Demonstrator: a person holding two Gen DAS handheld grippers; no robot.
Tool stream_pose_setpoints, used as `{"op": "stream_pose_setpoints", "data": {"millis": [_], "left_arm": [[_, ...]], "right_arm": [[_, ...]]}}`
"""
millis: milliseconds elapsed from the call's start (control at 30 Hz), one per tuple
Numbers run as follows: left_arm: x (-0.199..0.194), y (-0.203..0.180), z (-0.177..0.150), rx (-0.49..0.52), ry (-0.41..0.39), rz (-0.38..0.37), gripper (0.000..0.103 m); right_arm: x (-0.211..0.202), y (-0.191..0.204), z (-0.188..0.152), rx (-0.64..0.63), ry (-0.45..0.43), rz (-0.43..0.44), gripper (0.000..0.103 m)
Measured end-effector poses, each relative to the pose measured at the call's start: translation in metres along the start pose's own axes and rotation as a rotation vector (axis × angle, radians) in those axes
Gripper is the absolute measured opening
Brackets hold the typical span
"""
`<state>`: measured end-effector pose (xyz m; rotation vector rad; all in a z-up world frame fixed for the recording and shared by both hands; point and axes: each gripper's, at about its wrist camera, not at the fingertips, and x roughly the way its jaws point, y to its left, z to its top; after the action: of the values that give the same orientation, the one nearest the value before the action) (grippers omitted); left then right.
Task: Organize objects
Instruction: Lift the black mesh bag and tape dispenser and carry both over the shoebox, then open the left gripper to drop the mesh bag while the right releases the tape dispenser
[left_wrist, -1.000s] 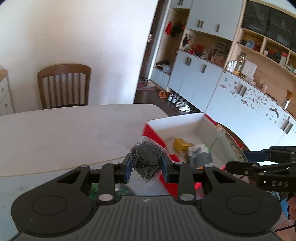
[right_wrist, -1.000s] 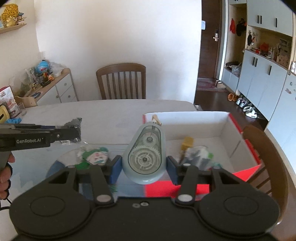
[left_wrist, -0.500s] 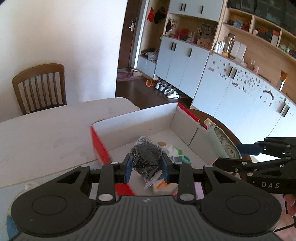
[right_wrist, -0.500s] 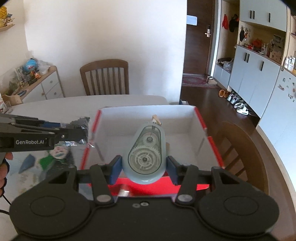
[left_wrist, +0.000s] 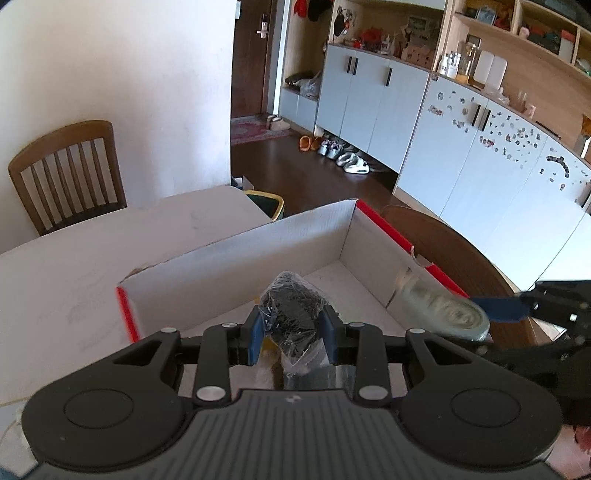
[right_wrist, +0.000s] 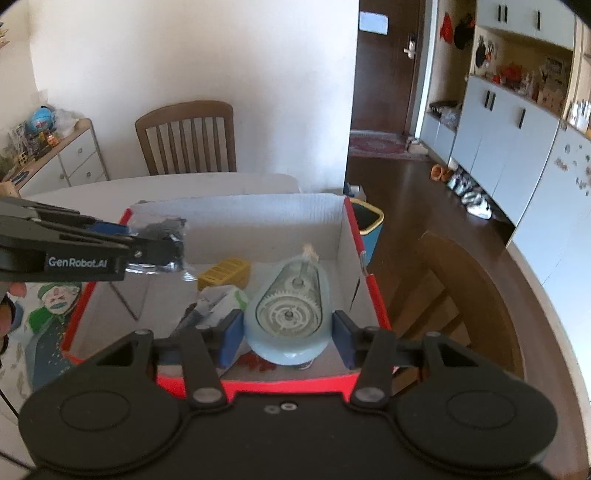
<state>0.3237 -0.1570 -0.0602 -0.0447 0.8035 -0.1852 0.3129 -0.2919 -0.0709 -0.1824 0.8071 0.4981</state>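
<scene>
My left gripper (left_wrist: 291, 332) is shut on a black bundle in clear plastic wrap (left_wrist: 293, 314) and holds it over the left part of an open red box with white inner walls (left_wrist: 236, 254). It also shows in the right wrist view (right_wrist: 159, 236). My right gripper (right_wrist: 286, 332) has its pads standing a little off a pale blue correction tape dispenser (right_wrist: 288, 314) with white gears, which tilts over the right part of the box (right_wrist: 351, 236). The dispenser looks blurred in the left wrist view (left_wrist: 439, 310).
Inside the box lie a yellow block (right_wrist: 223, 273) and a white-green packet (right_wrist: 218, 302). A cartoon placemat (right_wrist: 48, 314) lies left of the box on the white table (left_wrist: 74, 280). Wooden chairs stand behind (right_wrist: 184, 136) and to the right (right_wrist: 465, 295). A bin (right_wrist: 369, 225) stands on the floor.
Both grippers moved forward over the box. The right gripper's pads have parted from the dispenser, which has tipped and dropped lower. The left gripper still holds the black bundle.
</scene>
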Motion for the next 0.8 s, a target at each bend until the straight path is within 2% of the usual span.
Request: {"op": "stream_pose_setpoints", "data": {"millis": [267,367,533,800], "left_arm": [[0.045,-0.003,0.017,-0.003,0.058,0.004,0.032],[0.056,-0.006,0.02,0.027,0.076,0.004,0.032],[0.072,-0.008,0.016,0.04,0.112,0.002,0.032],[0.088,0.001,0.008,0.006,0.163,0.02,0.032]], "right_arm": [[0.038,-0.003,0.001,-0.028,0.053,0.024,0.05],[0.047,-0.005,0.001,-0.031,0.065,0.032,0.05],[0.056,-0.01,0.004,-0.027,0.075,0.06,0.05],[0.071,-0.014,0.002,0.013,0.109,0.089,0.051]]}}
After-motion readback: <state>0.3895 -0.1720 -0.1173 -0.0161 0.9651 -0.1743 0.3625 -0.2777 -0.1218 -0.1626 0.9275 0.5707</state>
